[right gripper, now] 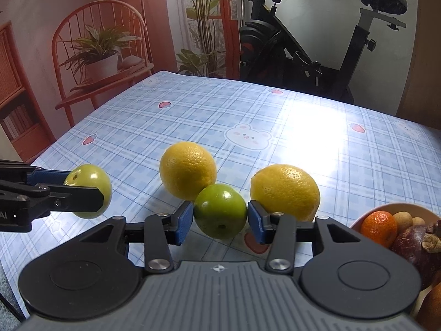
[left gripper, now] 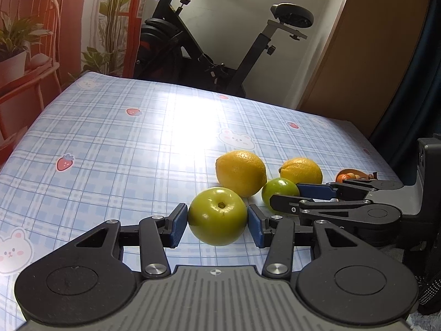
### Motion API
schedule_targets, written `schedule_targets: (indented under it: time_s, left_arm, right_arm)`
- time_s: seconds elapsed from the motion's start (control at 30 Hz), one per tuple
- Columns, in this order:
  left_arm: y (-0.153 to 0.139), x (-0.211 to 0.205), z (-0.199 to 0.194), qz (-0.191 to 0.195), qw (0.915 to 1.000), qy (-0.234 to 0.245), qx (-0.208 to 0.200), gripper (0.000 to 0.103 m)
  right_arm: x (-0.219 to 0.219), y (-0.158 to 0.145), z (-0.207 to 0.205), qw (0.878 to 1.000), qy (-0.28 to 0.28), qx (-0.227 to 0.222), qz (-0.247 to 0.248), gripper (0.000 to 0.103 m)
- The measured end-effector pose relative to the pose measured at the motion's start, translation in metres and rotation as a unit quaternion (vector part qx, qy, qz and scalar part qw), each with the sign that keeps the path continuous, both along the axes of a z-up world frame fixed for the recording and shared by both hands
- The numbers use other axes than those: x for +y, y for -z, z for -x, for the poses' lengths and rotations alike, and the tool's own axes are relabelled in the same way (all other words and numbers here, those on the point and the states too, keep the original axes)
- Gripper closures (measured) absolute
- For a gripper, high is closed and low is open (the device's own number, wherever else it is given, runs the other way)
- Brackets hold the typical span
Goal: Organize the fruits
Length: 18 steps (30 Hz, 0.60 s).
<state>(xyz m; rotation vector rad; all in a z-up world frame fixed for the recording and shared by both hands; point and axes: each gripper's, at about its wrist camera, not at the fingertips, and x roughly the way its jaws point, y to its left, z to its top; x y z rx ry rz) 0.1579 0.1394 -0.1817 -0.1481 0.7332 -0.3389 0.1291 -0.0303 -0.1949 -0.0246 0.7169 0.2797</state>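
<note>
Far tablecloth (right gripper: 193, 115) bare; lemons (right gripper: 188, 169) block ahead.

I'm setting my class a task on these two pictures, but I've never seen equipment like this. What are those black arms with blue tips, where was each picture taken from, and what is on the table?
They are two hand-held grippers, each carrying its own camera looking along its fingers. The left-hand camera shows the left gripper closed on a green apple. The right-hand camera shows the right gripper around a smaller green fruit, its blue pads at the fruit's sides. Two lemons lie on the checked tablecloth; a bowl of fruit sits at the right.
</note>
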Motion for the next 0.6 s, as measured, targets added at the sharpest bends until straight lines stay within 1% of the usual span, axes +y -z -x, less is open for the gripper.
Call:
schedule_targets:
  time_s: [0.17, 0.37, 0.47, 0.5, 0.6]
  left_arm:
    - [0.002, -0.001, -0.003, -0.001, 1.0000, 0.004, 0.008, 0.053]
    - [0.004, -0.002, -0.001, 0.002, 0.9998, 0.007, 0.017, 0.053]
    - [0.005, 0.000, -0.002, 0.001, 0.9997, 0.008, 0.022, 0.053]
    - [0.004, 0.001, -0.001, 0.000, 0.9997, 0.008, 0.022, 0.053]
    - [0.003, 0.001, 0.000, -0.001, 0.9998, 0.007, 0.020, 0.053]
  right_arm:
    - [-0.003, -0.001, 0.017, 1.000, -0.013, 0.010, -0.006, 0.057]
    - [-0.011, -0.001, 0.030, 0.999, -0.015, 0.027, -0.017, 0.057]
    - [-0.012, -0.002, 0.028, 0.999, -0.015, 0.027, -0.021, 0.056]
    - [-0.012, -0.001, 0.027, 0.999, -0.015, 0.026, -0.021, 0.054]
    - [-0.009, 0.000, 0.022, 0.999, -0.021, 0.020, -0.020, 0.054]
